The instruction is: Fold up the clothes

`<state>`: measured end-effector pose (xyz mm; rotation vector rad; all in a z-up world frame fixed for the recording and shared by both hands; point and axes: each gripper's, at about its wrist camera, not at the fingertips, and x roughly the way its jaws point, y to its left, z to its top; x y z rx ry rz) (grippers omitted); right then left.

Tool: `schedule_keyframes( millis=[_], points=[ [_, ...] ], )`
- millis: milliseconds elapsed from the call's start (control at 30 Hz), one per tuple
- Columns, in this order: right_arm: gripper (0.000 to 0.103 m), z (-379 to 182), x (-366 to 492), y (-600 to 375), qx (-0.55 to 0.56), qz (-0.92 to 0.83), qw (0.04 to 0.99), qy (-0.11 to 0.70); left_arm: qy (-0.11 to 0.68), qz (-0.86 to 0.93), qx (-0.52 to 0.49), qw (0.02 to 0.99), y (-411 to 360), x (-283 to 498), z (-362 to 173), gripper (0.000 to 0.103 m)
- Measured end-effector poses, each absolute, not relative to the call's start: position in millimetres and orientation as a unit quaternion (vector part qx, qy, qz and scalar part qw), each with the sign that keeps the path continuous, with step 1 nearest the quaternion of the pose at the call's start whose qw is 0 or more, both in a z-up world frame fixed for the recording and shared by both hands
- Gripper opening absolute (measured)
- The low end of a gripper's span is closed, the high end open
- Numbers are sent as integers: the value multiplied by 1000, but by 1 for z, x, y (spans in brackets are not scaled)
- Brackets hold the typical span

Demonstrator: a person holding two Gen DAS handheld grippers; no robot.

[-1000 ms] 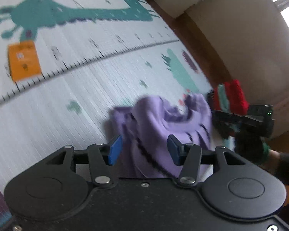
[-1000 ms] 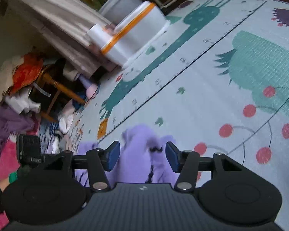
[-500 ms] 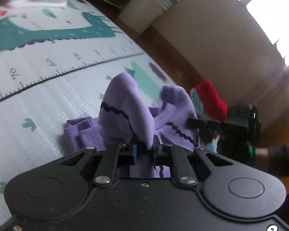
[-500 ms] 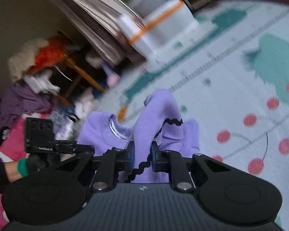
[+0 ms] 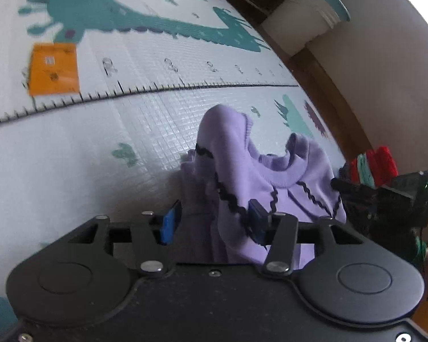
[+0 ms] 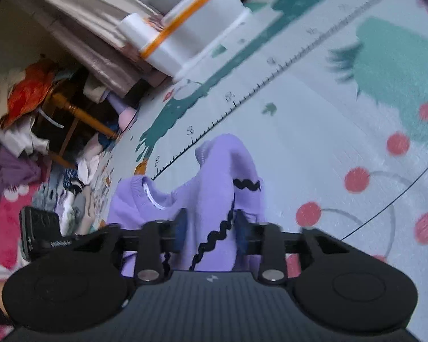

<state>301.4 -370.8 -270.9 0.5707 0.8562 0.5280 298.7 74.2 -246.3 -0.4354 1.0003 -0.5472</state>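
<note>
A purple sweater (image 5: 231,148) with black zigzag trim lies bunched on the printed play mat (image 5: 100,142), its ribbed collar turned up. My left gripper (image 5: 213,223) is open, and a fold of the sweater lies loose between its blue pads. In the right wrist view the same sweater (image 6: 216,165) rises in a hump. My right gripper (image 6: 210,228) is open around a trimmed fold, its pads blurred. Each gripper shows in the other's view: the right one (image 5: 385,196) at the sweater's right edge, the left one (image 6: 40,233) at its left.
A white box with an orange band (image 6: 191,28) sits at the mat's far edge. A wooden chair leg (image 6: 80,114) and heaped clothes (image 6: 14,171) crowd the left. A white bucket (image 5: 305,25) stands by the wall. A red and green sleeve (image 5: 376,162) is behind the right gripper.
Half a second ago both grippers were shut on raised folds of the sweater. Both have now opened and dropped lower, and the sweater has slumped onto the mat.
</note>
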Motion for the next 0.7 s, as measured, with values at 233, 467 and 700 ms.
schedule_keyframes(
  millis=[233,467,700],
  points=[
    [49,-222,276,-357,70,263,916,293,342,-303,17,889,35,275,-186,49],
    [44,-241,312,-297,-53,314,895,314,343,-320,61,881,-3,298,-221,49],
    [43,-284,329,-315,46,304,885,350,375,-309,-4,874,6,311,-256,50]
  ],
)
